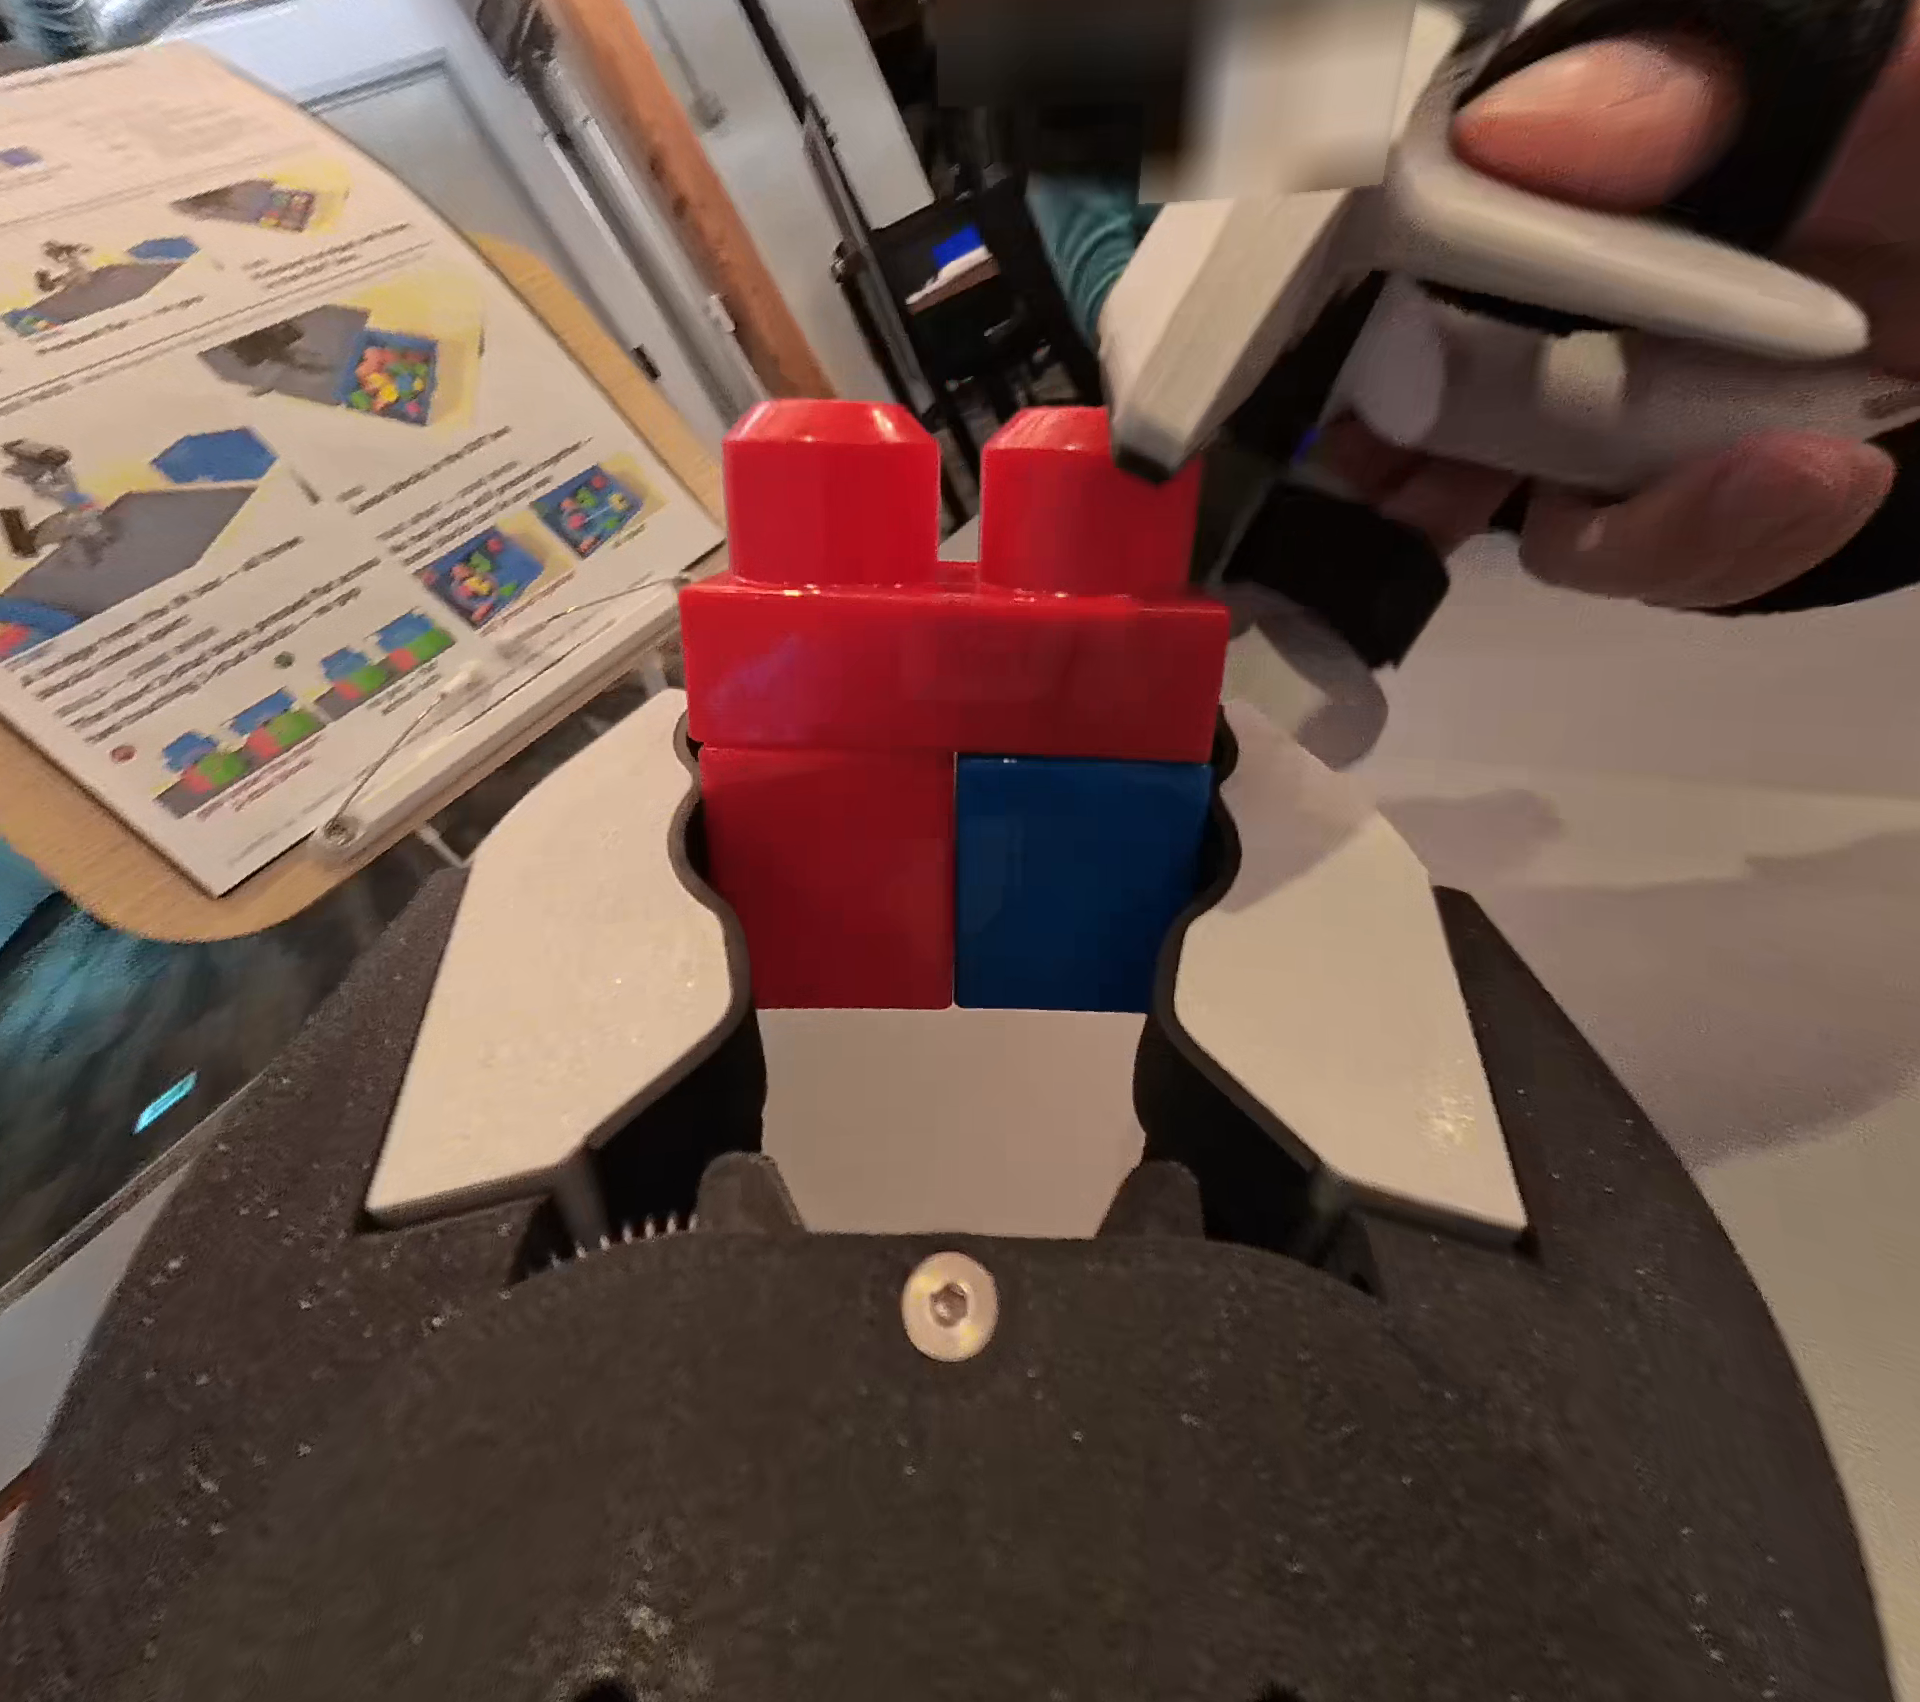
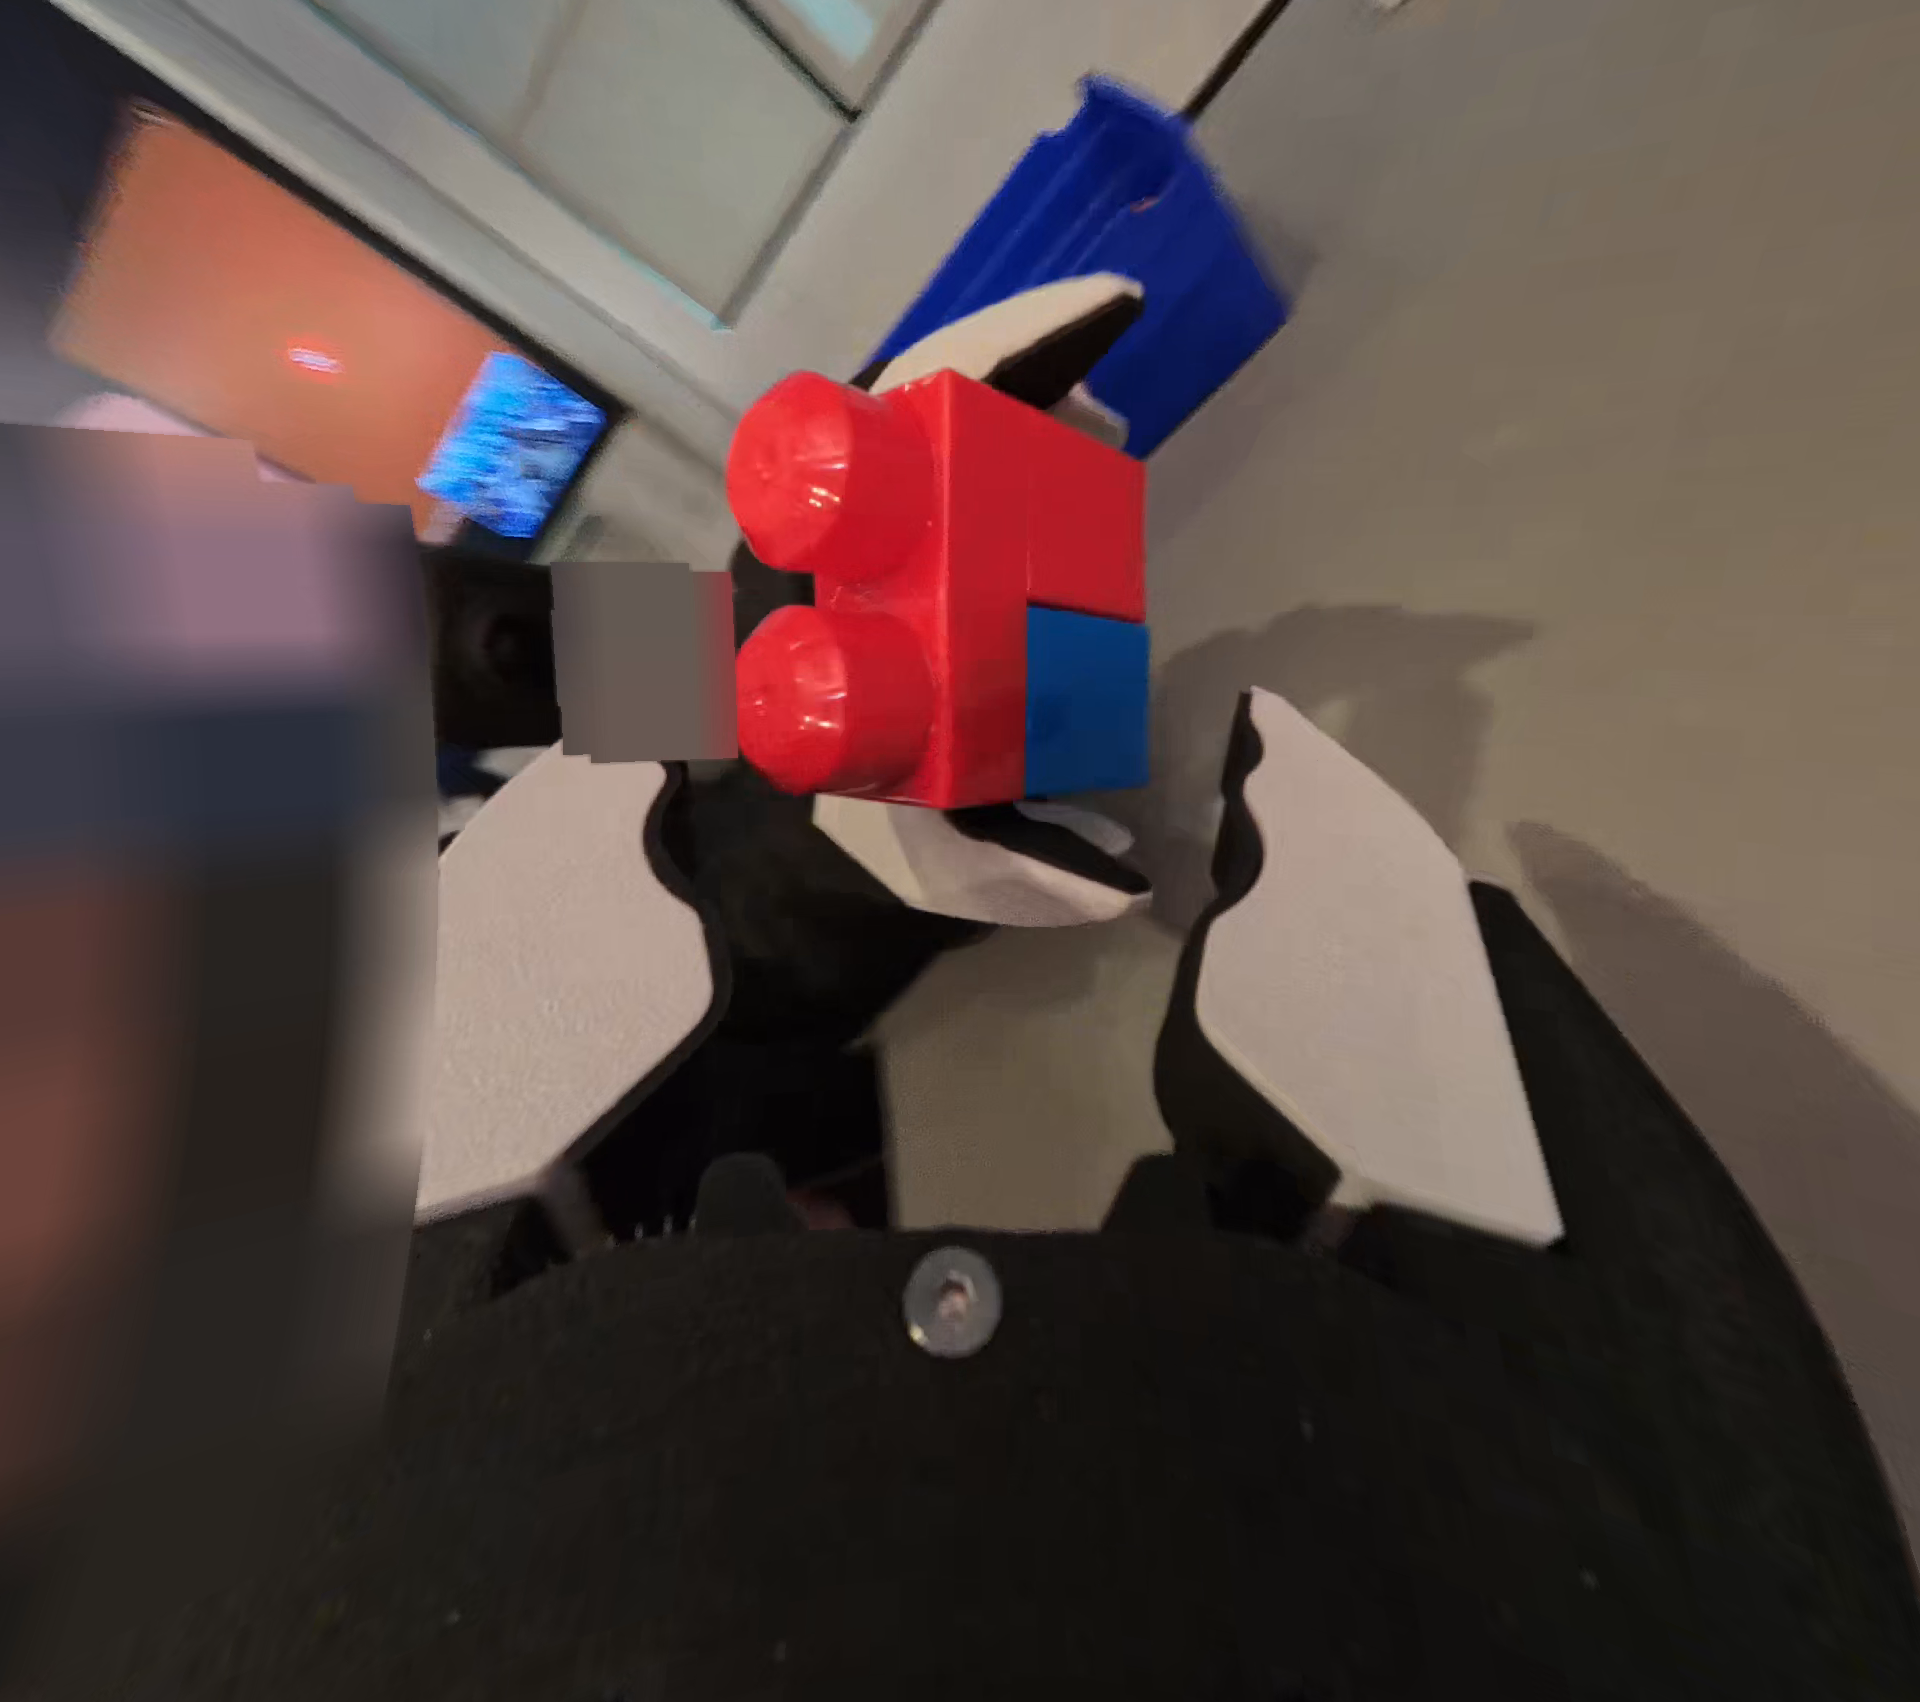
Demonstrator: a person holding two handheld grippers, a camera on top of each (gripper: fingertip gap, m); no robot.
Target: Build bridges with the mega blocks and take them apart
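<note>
My left gripper [image 1: 956,821] is shut on a small bridge held off the table. The bridge is a red two-stud block [image 1: 956,665] on top of a red block [image 1: 826,873] and a blue block [image 1: 1081,883] side by side. The fingers press the two lower blocks from both sides. My right gripper [image 2: 956,748] is open. It faces the studded red block [image 2: 977,592], with the lower red block [image 2: 1086,520] and blue block [image 2: 1086,707] behind it. In the left wrist view one right finger [image 1: 1195,333] has its tip at the right stud.
A printed picture sheet on a wooden board [image 1: 260,457] stands to the left. The white table top [image 1: 1662,873] lies to the right. A blue bin [image 2: 1143,250] sits on the table behind the bridge. A person's hand [image 1: 1662,509] holds the right gripper. Less than 4 cm separates the two grippers' tips.
</note>
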